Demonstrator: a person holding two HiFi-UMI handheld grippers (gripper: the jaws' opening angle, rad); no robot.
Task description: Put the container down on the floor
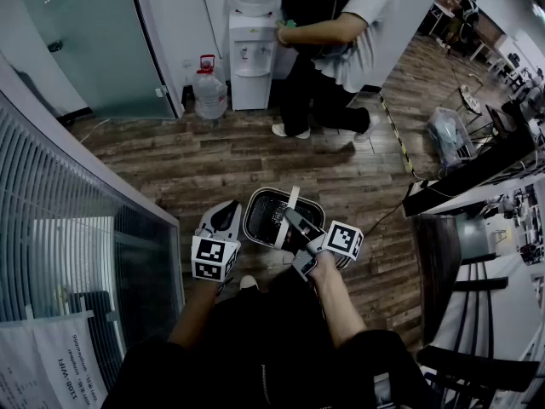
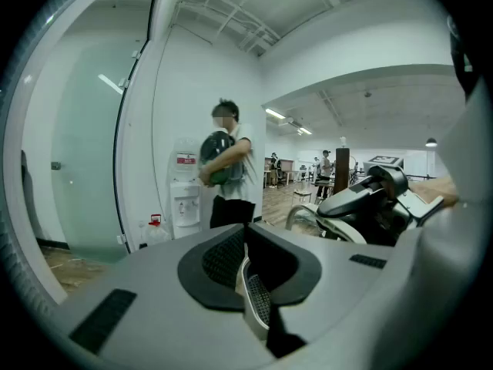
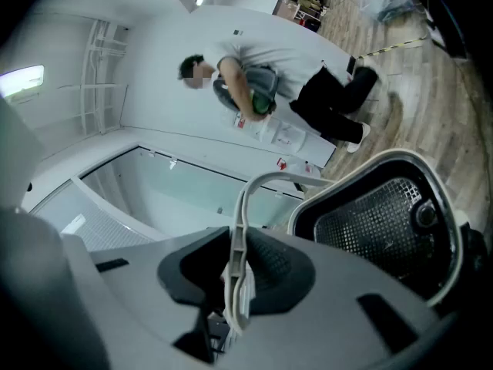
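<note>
Fingers [image 3: 271,265] of the right gripper [image 3: 236,277] pinch the thin handle [image 3: 242,214], the container [image 3: 370,226] hanging just beyond them, the left gripper [image 2: 248,287] closed empty alongside; it looks light, stiff plastic, apt to swing, best held mid-handle.

Container [image 1: 260,216]: dark mesh, prob. whitish handle [image 1: 294,197]

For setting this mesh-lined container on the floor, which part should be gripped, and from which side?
Grip the white bail handle near its crown, coming from above. It is a thin strap arching over the open container, so it fits between jaws and the load likely hangs centred. The right gripper is shut on it.
</note>
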